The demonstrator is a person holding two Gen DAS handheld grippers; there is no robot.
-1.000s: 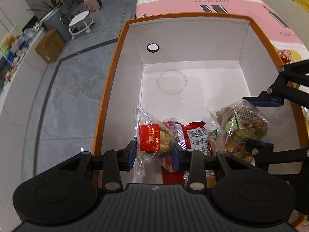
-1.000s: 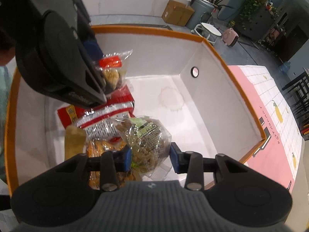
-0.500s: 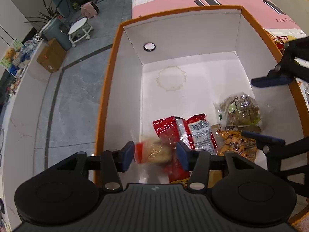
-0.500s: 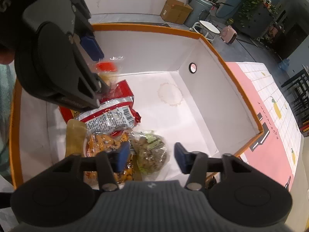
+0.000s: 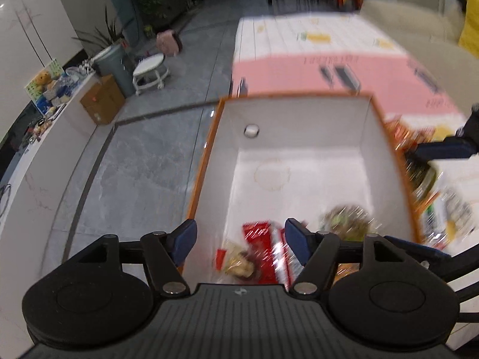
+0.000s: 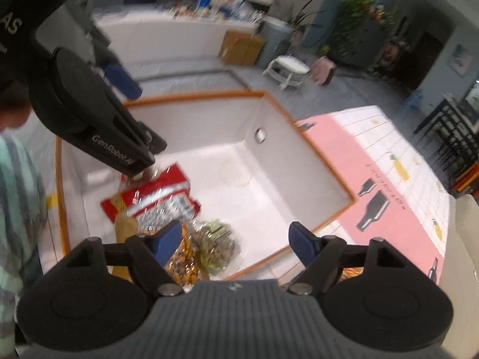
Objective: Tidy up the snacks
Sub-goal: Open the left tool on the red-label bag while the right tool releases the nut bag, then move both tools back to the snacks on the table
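An orange-rimmed white box (image 5: 299, 137) holds several snack packs at its near end. A small clear pack with a red label (image 5: 235, 264) lies beside a red and silver pack (image 5: 269, 248), and a clear pack of green-brown snacks (image 5: 347, 221) lies to the right. My left gripper (image 5: 241, 243) is open and empty above them. My right gripper (image 6: 235, 243) is open and empty above the box's (image 6: 299, 161) near corner, over the green-brown pack (image 6: 215, 245), an orange pack (image 6: 182, 260) and the red and silver pack (image 6: 158, 200).
More snack packs (image 5: 431, 191) lie blurred on the pink and white tablecloth (image 5: 353, 68) right of the box. The left gripper's body (image 6: 89, 119) hangs over the box's left part in the right wrist view. A cardboard carton (image 5: 101, 98) and white stool (image 5: 149, 71) stand on the floor.
My left gripper let the red-label pack fall into the box and rose. My right gripper let go of the green-brown pack, opened wide and pulled up and back.
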